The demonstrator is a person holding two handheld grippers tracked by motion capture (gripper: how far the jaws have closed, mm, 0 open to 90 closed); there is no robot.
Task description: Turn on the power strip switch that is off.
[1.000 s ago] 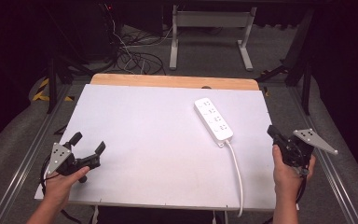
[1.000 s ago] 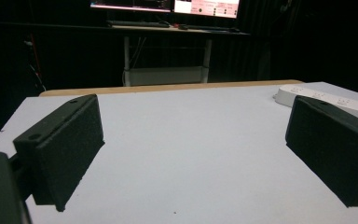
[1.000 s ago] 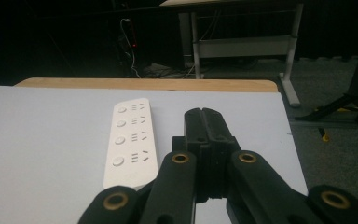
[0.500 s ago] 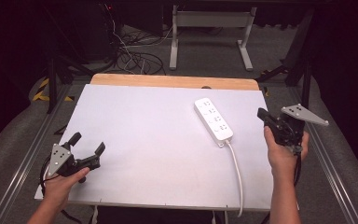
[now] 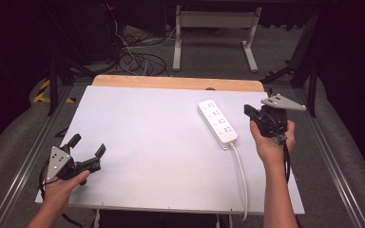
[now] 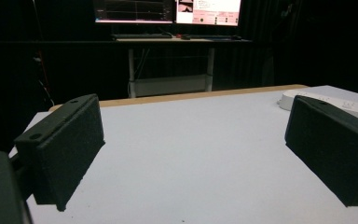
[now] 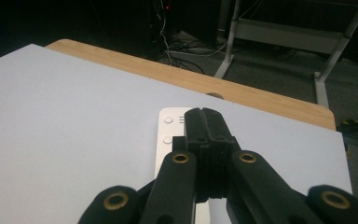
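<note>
A white power strip lies on the right half of the white tabletop, and its white cable runs to the near edge. My right gripper is held in a hand just right of the strip, a little above the table. In the right gripper view its jaws are pressed together with nothing between them, over the strip. My left gripper rests at the near left of the table, open and empty. Its pads stand wide apart, and the strip shows far off at the right.
A wooden strip borders the table's far edge. Beyond it are a desk frame and loose cables on the floor. Metal rails run along both sides of the table. Monitors glow in the dark background.
The right hand has carried its shut gripper forward and leftward, from the table's right edge to just beside the power strip. The left gripper has stayed where it was, open.
</note>
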